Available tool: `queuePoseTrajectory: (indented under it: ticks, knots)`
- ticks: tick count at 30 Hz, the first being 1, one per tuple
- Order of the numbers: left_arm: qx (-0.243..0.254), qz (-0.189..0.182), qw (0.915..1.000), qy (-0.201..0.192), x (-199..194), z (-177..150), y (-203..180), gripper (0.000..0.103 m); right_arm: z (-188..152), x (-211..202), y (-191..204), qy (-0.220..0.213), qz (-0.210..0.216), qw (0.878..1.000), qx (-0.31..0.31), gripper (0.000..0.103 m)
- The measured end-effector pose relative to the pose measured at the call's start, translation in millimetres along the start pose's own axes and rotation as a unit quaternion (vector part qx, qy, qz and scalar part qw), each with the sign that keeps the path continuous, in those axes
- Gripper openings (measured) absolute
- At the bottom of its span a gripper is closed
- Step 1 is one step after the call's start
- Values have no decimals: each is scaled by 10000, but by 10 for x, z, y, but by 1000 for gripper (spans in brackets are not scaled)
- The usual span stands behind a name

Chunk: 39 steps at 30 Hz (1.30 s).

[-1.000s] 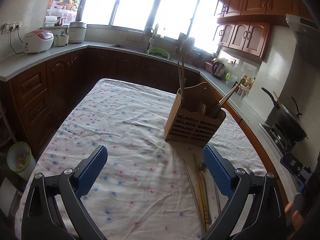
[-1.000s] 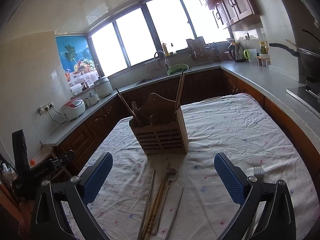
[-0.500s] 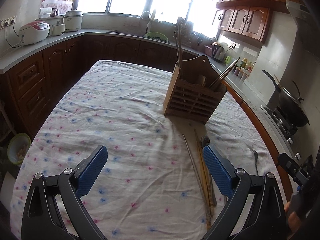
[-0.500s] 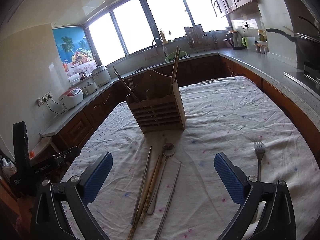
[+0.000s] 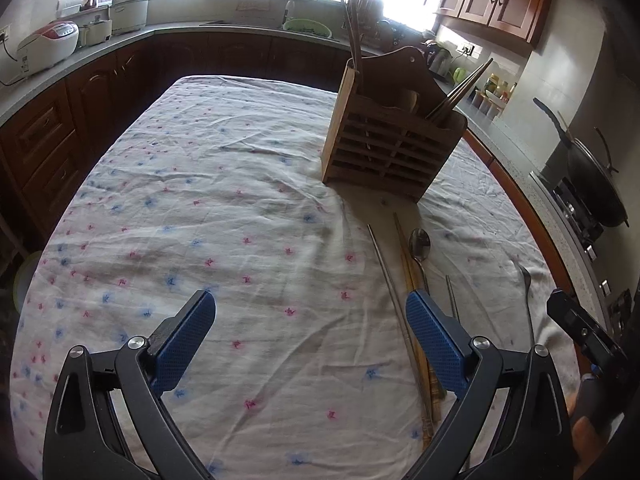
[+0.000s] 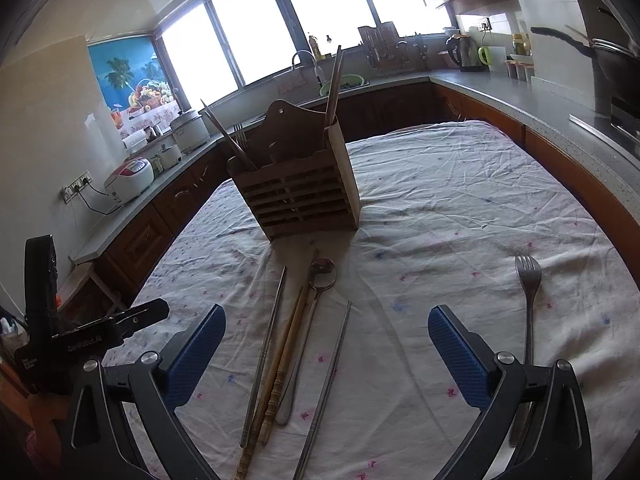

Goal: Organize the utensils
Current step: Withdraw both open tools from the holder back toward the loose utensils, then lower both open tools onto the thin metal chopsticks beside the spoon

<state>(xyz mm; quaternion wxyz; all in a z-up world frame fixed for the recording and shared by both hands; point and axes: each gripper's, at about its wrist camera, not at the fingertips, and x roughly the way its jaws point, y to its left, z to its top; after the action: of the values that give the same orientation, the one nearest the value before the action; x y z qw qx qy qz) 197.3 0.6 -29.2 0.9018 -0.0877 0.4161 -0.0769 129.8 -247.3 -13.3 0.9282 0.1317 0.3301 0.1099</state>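
Observation:
A slatted wooden utensil holder (image 5: 390, 142) (image 6: 298, 196) stands mid-table with chopsticks and a fork in it. In front of it on the cloth lie a metal spoon (image 6: 316, 300) (image 5: 419, 246), a pair of wooden chopsticks (image 6: 280, 364) (image 5: 412, 280), two separate metal chopsticks (image 6: 266, 346) (image 6: 332, 376), and, apart to the right, a fork (image 6: 528, 296) (image 5: 527, 296). My left gripper (image 5: 310, 338) is open above bare cloth, left of the chopsticks. My right gripper (image 6: 326, 350) is open above the loose utensils, holding nothing.
The table wears a wrinkled white cloth (image 5: 224, 208) with small red and blue flowers. Dark wood cabinets and a grey counter (image 6: 520, 92) run around it. A black wok (image 5: 592, 184) sits on the stove at right. Rice cookers (image 5: 44, 46) stand at left.
Both grippers have tilted down and come lower and closer to the table, so the loose utensils now lie nearer the fingers. Both stayed open.

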Motion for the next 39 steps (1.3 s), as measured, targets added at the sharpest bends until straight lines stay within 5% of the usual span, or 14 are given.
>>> queuePoseTrajectory:
  ticks: [8,15,19,24,33,39]
  knots:
    - [71,-156,9996,230,222,89,-73,94,-20,236,4,354,-86,9993,-91,100]
    - [289,-250,9981,488,491,202,-209,78,-42,488,-44,761,-140,9970,-66,68]
    - [400,-335,9963,690,681,277,-295,58,-36,650,-41,980,-137,9950,-96,48]
    - [497,-459,9939,869,918,397,-405,51,-34,823,-70,1212,-114,9925,-79,37]
    - [893,-370,9876,1234,1366,517,-618,35,-12,960,-143,1385,-139,9902,-91,34]
    - [1510,-67,9823,1110,1374,446,-711,23,-20,1046,-125,1505,-202,9881,-239,27]
